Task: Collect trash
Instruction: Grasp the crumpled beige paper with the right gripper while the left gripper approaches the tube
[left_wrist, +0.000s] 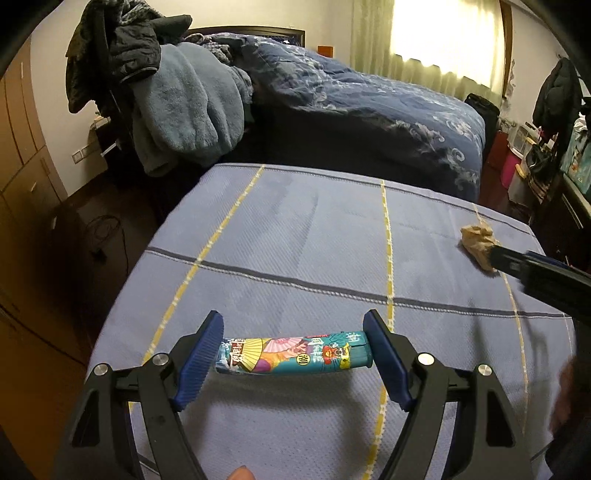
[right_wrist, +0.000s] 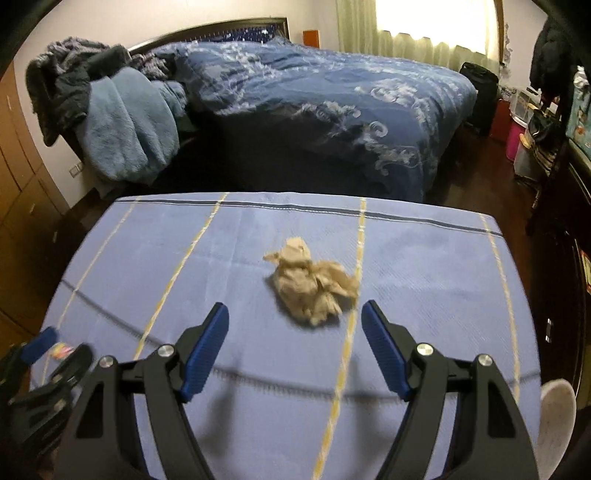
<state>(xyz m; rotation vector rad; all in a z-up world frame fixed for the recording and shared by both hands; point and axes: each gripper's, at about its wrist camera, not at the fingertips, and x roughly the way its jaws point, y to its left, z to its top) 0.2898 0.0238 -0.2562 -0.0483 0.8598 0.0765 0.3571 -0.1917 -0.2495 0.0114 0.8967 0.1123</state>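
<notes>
On the blue tablecloth (left_wrist: 314, 229) a printed snack tube (left_wrist: 291, 355) is seen lying crosswise between the pads of the left gripper (left_wrist: 291, 356), its long axis running from pad to pad; each end appears to touch a pad, though firm contact cannot be confirmed. The jaws are spread about as wide as the tube is long, so the hold is taken end to end. A crumpled brown paper wad (right_wrist: 314, 282) lies just ahead of the right gripper (right_wrist: 293, 350), slightly toward its right finger, still beyond the tips; these jaws are wide apart and hold nothing. The right hand is judged nearer the wad. In the left wrist view the right fingertip seems against the wad; the right wrist view shows a gap. The left gripper appears there only as a blur beside the tablecloth's near left corner.
</notes>
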